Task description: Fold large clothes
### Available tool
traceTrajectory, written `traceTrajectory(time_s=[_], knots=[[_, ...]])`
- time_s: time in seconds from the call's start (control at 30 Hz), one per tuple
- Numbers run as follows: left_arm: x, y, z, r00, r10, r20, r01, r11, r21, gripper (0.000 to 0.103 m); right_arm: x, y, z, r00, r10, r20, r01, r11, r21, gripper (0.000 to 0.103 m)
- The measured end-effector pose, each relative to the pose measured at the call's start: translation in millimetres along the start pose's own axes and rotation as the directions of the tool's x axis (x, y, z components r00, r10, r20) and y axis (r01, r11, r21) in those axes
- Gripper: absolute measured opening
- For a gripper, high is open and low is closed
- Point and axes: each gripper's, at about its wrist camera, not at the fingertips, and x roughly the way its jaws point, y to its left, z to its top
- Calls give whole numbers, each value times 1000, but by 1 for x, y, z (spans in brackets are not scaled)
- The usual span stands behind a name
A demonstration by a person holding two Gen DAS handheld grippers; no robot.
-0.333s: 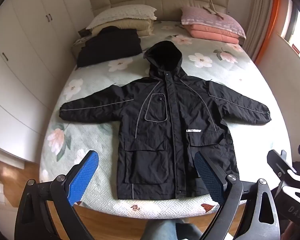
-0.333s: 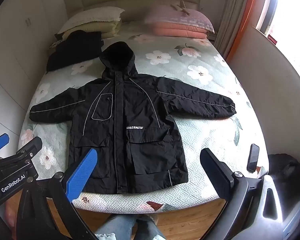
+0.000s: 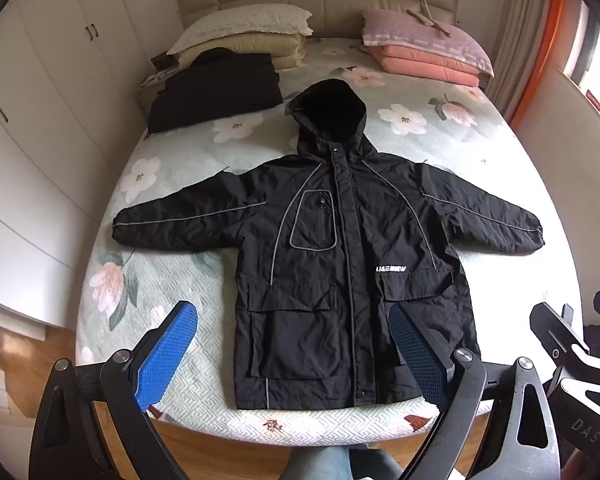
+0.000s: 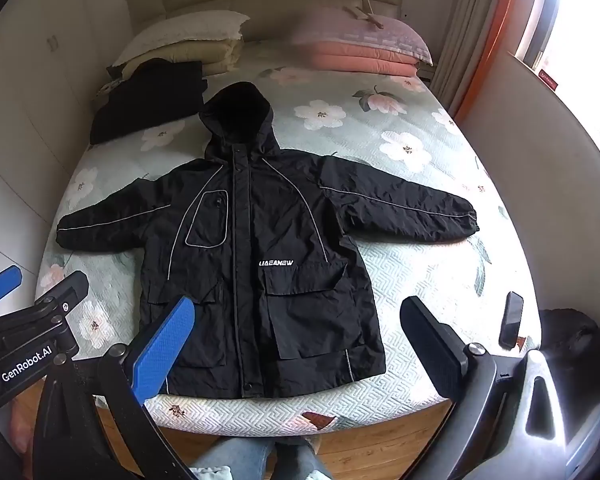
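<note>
A black hooded jacket (image 3: 340, 248) (image 4: 260, 248) lies flat and face up on the bed, zipped, both sleeves spread sideways, its hem at the near edge. My left gripper (image 3: 292, 352) hangs above the foot of the bed, well clear of the jacket, jaws wide apart with nothing between them. My right gripper (image 4: 296, 344) hovers beside it at the same height, also open and empty. Part of the right gripper's frame shows at the right edge of the left wrist view, and the left gripper's frame at the left edge of the right wrist view.
A folded black garment (image 3: 216, 88) (image 4: 152, 96) lies at the far left of the bed (image 3: 500, 152) by stacked pillows (image 3: 244, 28). Pink pillows (image 3: 424, 52) sit far right. A dark phone (image 4: 511, 320) rests at the bed's near right corner. White wardrobes (image 3: 40, 120) stand left; a person's legs (image 4: 252, 460) show below.
</note>
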Motion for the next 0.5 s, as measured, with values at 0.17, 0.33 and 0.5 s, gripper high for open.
traceTrajectory(time_s=[0.17, 0.33, 0.5], knots=[[15, -4, 15, 1000, -14, -17, 14, 1000, 1, 97, 10, -2, 3, 1000, -1, -2, 1, 1000, 17, 103], [21, 0, 22, 999, -33, -30, 33, 999, -3, 97, 20, -4, 8, 999, -31, -16, 31, 999, 19, 103], [32, -1, 30, 999, -30, -41, 31, 999, 16, 97, 27, -6, 14, 999, -29, -33, 30, 999, 39, 103]])
